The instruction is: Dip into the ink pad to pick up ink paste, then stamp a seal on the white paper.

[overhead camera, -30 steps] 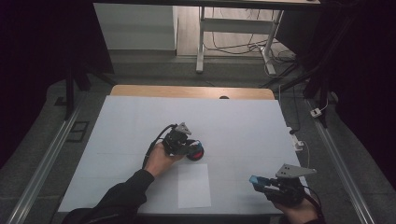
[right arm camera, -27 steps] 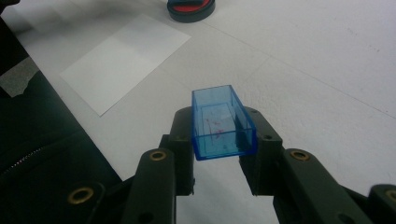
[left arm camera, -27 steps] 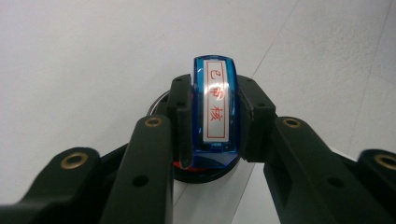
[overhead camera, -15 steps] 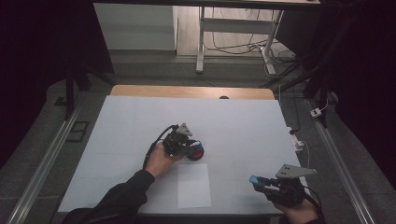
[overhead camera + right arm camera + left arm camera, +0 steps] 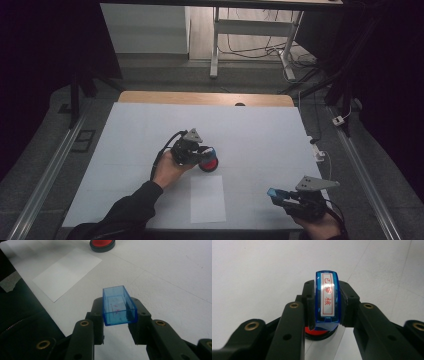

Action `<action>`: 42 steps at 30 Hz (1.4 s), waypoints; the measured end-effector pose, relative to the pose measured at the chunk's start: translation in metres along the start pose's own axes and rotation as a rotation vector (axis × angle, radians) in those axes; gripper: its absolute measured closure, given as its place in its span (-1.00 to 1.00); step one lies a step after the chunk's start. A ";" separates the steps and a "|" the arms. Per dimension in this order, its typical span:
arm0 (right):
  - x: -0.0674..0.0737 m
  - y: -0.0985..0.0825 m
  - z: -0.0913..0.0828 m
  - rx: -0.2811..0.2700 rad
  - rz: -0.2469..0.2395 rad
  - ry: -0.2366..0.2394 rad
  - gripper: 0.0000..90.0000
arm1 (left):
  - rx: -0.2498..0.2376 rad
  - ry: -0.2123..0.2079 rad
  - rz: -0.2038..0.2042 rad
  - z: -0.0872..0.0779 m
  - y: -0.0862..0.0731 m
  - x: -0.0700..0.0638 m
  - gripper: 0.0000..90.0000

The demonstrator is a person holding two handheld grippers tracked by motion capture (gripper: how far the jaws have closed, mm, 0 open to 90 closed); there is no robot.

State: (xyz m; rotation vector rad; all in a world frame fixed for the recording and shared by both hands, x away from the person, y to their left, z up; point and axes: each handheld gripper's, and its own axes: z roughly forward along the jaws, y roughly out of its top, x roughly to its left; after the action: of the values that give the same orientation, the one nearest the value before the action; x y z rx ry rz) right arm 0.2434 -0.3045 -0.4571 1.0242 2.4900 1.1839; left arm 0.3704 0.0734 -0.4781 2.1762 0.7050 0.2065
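1. The counter (image 5: pixel 150 125), covered in white, carries everything; the landmark is the sheet of white paper (image 5: pixel 207 199) lying flat near its front edge.
2. In the high view the left tongs (image 5: pixel 207 156) sit just beyond the paper's far edge, held in the person's left hand (image 5: pixel 167 170), which comes in from a dark sleeve (image 5: pixel 120 217).
3. The right tongs (image 5: pixel 274 193) rest well to the right of the paper, near the counter's front edge.
4. The round red ink pad (image 5: pixel 209 164) in its black case lies just past the paper's far edge, under the left tongs.
5. The left gripper view shows what the high view cannot: the left tongs clamp a blue stamp (image 5: pixel 327 300) by its sides, its white label printed with red characters, directly above the ink pad (image 5: pixel 318 333).
6. The right gripper view shows the right tongs clamped on a clear blue stamp cap (image 5: pixel 119 305), open side up, with faint red marks inside; the paper (image 5: pixel 67 271) and ink pad (image 5: pixel 102 245) lie farther off.
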 end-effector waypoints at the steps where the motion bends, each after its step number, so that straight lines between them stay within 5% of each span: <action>1: 0.000 0.000 0.000 0.001 -0.001 -0.002 0.50 | -0.003 -0.001 0.001 -0.002 0.000 0.000 0.55; 30: 0.000 0.000 0.000 0.003 -0.003 -0.003 0.50 | -0.041 -0.038 0.061 -0.029 -0.005 -0.023 0.55; 42: 0.000 0.000 0.000 -0.001 -0.004 -0.002 0.50 | -0.053 -0.067 0.037 -0.040 -0.009 -0.027 0.55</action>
State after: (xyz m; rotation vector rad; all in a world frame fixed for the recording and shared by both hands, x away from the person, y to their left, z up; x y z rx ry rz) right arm 0.2431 -0.3044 -0.4568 1.0196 2.4881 1.1828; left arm 0.3298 0.0894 -0.4568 2.1367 0.6150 0.1684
